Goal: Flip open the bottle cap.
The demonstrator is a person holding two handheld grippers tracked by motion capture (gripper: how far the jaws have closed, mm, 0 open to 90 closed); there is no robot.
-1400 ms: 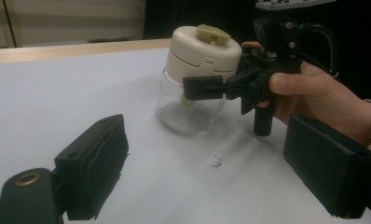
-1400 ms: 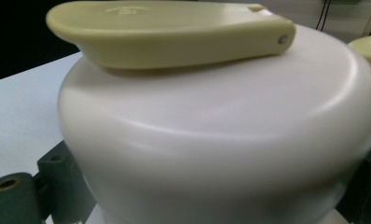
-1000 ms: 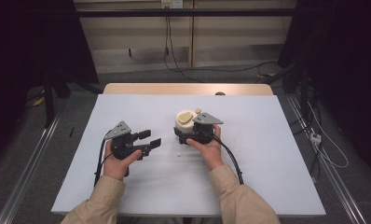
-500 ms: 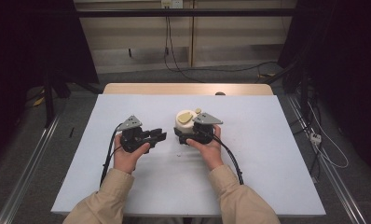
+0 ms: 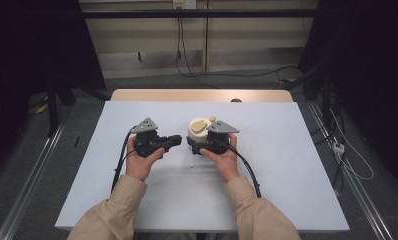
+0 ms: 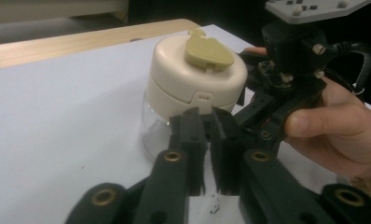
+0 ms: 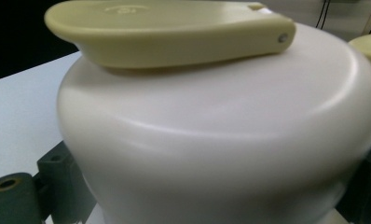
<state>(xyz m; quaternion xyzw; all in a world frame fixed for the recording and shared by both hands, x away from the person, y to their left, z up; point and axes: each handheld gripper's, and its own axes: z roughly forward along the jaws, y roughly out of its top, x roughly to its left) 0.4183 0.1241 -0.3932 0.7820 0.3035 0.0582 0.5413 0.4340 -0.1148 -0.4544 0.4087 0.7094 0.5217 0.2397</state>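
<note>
While the right gripper (image 5: 203, 144) clamps the cream plastic jar with its clear base (image 6: 188, 93) to steady it, the left gripper (image 6: 208, 140), jaws just closed empty, sits just before it, likely to work the olive lid tab (image 6: 208, 48).

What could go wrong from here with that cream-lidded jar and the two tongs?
The right tongs clamp the jar around its cream lid, not its clear base, so a pull might lift the lid off or tilt the jar. The left tongs, just closed with nothing between them, sit right beside the jar; pushing in further could knock it or hit the right tongs.
</note>
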